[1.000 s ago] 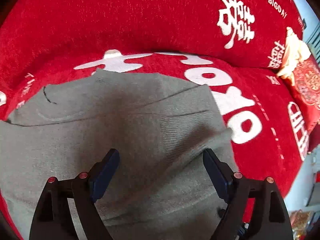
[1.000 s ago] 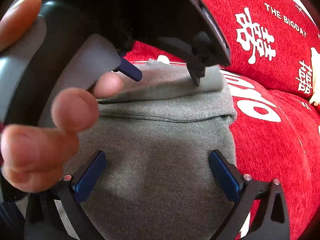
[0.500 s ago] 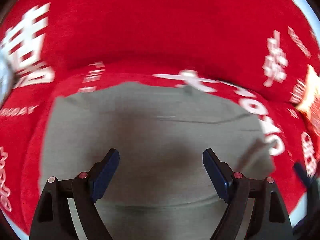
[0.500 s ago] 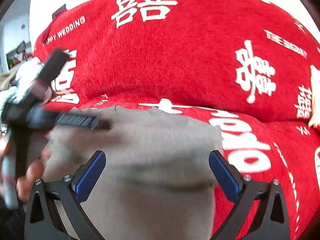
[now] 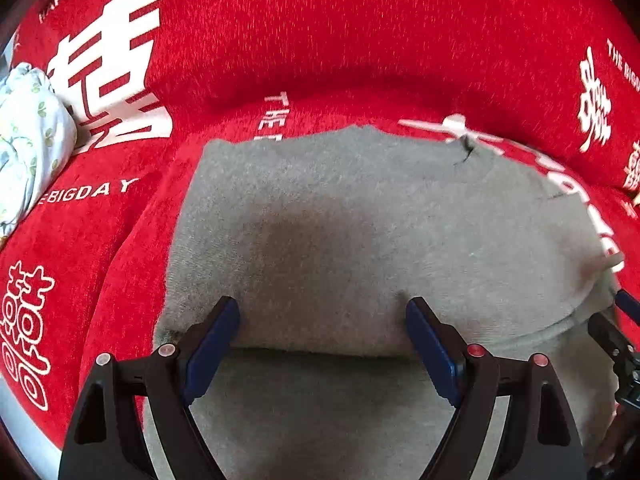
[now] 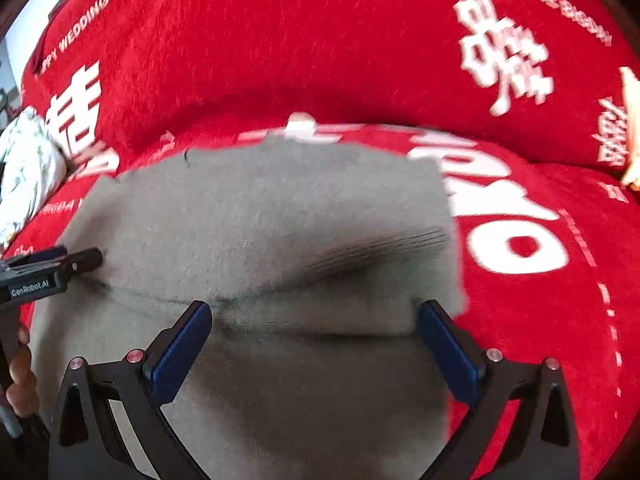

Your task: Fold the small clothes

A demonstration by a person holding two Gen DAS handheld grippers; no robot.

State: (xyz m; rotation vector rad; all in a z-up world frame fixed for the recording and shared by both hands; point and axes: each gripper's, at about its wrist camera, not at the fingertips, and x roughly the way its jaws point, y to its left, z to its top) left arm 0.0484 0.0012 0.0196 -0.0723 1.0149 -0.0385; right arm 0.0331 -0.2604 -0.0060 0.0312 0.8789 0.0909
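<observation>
Left wrist view: the left gripper [image 5: 322, 322] hovers spread wide above the folded grey garment [image 5: 360, 220]; the right gripper [image 6: 314, 322] gapes empty beside it, over its right half.

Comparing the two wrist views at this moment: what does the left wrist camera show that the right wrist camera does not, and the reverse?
Only the left wrist view shows the left gripper from behind, jaws open over the grey garment, with the right gripper's tip at the far right edge.

Only the right wrist view shows the right gripper from behind, jaws open, a cream object at the right edge, and the person's fingers under the left gripper at the left edge.

Both show the grey garment folded on the red printed cover and the floral white cloth at left.
</observation>
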